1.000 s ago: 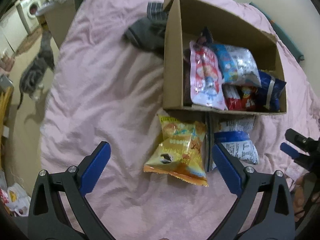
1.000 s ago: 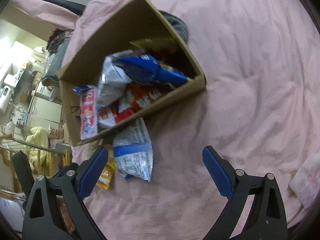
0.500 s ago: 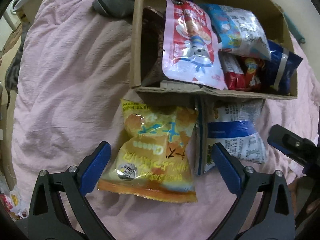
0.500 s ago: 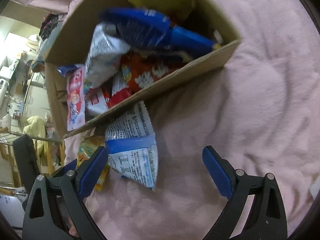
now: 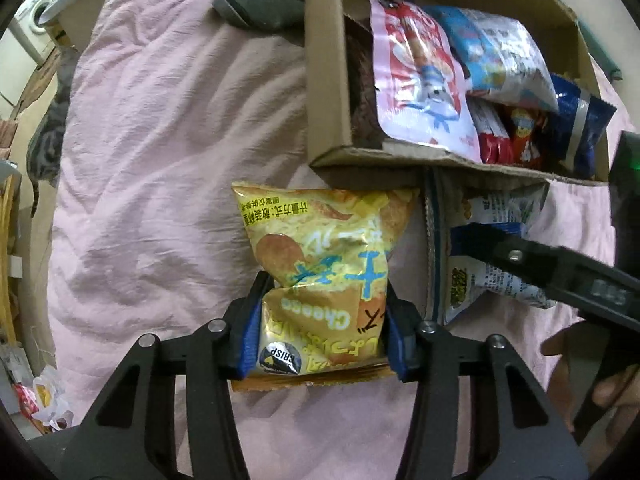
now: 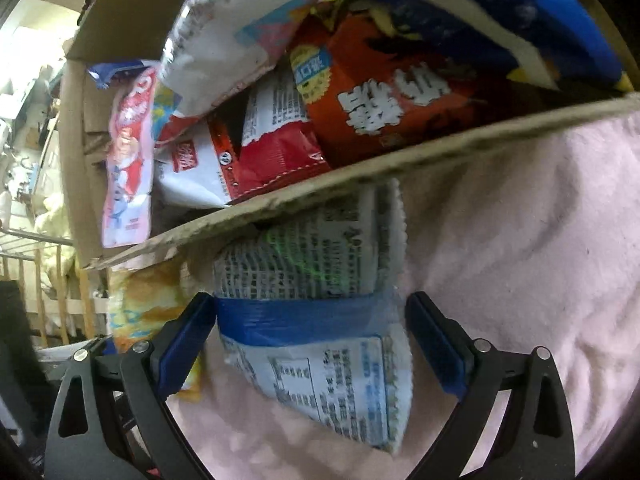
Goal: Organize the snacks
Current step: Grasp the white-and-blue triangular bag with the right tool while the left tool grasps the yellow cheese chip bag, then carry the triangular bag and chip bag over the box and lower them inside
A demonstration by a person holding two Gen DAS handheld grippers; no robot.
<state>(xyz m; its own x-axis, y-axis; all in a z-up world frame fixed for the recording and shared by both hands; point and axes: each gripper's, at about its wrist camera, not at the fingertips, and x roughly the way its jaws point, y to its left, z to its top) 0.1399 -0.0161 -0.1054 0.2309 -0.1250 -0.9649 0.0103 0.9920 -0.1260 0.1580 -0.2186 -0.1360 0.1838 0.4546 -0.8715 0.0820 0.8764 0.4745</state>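
The left claw [image 5: 320, 332] is squeezing the lower half of the yellow cheese chip bag [image 5: 324, 276], its blue pads pressing in from both sides so the foil is puckering between them. That bag is lying on the pink bed cover [image 5: 160, 160] just in front of the cardboard box [image 5: 326, 80], its top edge nearly touching the box's near wall. The right claw [image 6: 312, 340] is straddling the blue-and-white snack bag [image 6: 316, 320], which is lying just in front of the box with its far end tucked under the box's near flap; its left pad is touching the bag while the right one is standing a little off it, so it is half closed and not yet gripping.

The box is already holding several packets (it looks fairly full). To do this well, the left grip probably needs lifting gently and clearing the near wall, since a puffed bag can slip or burst. The right claw likely needs closing on the blue band and drawing the bag away from the box before raising it.
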